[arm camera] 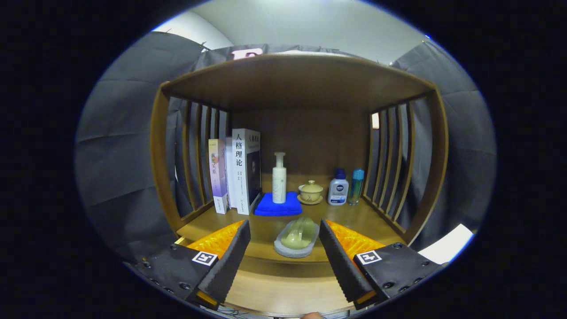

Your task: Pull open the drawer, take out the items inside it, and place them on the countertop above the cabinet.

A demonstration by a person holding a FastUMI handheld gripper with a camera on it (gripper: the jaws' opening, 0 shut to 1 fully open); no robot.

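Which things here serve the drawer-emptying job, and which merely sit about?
Job:
claw, fingers open, flanking the soap dish
countertop
soap dish near the countertop's front edge

Lying about:
books
pump bottle on blue cloth
lidded teacup
two small bottles

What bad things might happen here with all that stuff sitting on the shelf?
1. The hand-held gripper is open with the soap dish lying between its fingers, near the countertop's front edge; a nudge might slide it off.
2. The tall pump bottle stands on a soft blue cloth, so a bump may tip it.
3. The lidded cup beside it could get knocked too.
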